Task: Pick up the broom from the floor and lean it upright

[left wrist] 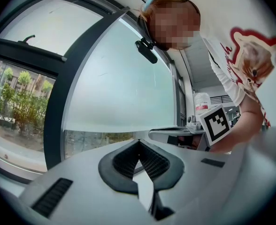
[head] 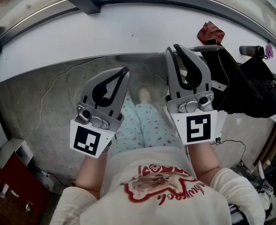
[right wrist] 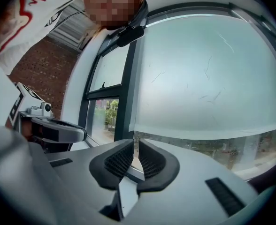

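The left gripper (left wrist: 138, 143) is closed tip to tip on nothing. The right gripper (right wrist: 133, 143) stands a thin slit apart and is also empty. Both point toward the counter (head: 128, 32) and the window (right wrist: 199, 69) beyond it. No broom shows in any view, not even on the floor (head: 53, 102) under the counter, so its direction, its long axis and which hand is nearer cannot be told. The red print on the shirt (head: 159, 186) is unreadable.
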Demonstrator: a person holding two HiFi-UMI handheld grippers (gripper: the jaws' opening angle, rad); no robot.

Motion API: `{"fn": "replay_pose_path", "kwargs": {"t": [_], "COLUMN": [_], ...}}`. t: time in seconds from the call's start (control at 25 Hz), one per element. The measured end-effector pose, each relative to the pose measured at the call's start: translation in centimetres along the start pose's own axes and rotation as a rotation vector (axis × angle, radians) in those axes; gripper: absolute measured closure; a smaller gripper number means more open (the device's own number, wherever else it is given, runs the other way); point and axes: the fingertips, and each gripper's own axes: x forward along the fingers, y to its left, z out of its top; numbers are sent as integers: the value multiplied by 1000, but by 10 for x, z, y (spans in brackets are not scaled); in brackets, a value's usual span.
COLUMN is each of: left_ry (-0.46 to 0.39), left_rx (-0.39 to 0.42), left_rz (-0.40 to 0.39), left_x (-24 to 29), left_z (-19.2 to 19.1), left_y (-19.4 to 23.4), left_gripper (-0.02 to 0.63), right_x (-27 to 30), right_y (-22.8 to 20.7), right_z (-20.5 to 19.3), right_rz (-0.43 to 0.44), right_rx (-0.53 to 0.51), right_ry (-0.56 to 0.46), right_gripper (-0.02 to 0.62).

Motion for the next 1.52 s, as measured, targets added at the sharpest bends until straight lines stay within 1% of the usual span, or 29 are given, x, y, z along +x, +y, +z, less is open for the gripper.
{"fn": "replay_pose_path", "kwargs": {"t": [0.04, 0.12, 0.32, 0.48, 0.8, 0.88, 0.96, 1.04, 1.2, 1.28, 1.4, 1.52], "left_ry": [-1, -4, -14, -7, -37, -49, -71, -83, -80, -79, -98, -109], "left_rx": [2, 4, -1, 11, 29, 42, 37, 20, 35, 41, 57, 90], "left_rz": [-1, -4, -13, -18, 32, 52, 79, 90, 42, 37, 43, 16], "left_x": [0, 0, -2, -7, -17, -23, -31, -41, -60, -74, -111, -160], "left_z": [1, 1, 5, 7, 14, 18, 23, 27, 35, 38, 44, 44], "left_y": [-1, -2, -13, -23, -48, -54, -58, -68, -94, -104, -121, -146], "left_gripper": [592, 591, 591, 591, 591, 591, 592, 591, 591, 591, 591, 592], "right_x": [-1, -1, -10, -22, -46, -53, -61, -72, -92, -102, -129, -172], "right_y": [2, 5, 12, 22, 40, 44, 48, 53, 65, 75, 102, 135], "right_z": [1, 0, 1, 5, 16, 19, 23, 29, 44, 56, 69, 74], "right_rz": [4, 15, 24, 39, 108, 123, 128, 125, 111, 102, 88, 52], "right_rx": [-2, -1, 34, 41, 77, 74, 72, 79, 79, 83, 70, 58], "right_ry": [0, 10, 16, 16, -16, -28, -39, -48, -70, -90, -115, -129], "right_gripper": [549, 560, 569, 571, 571, 571, 571, 571, 571, 571, 571, 571]}}
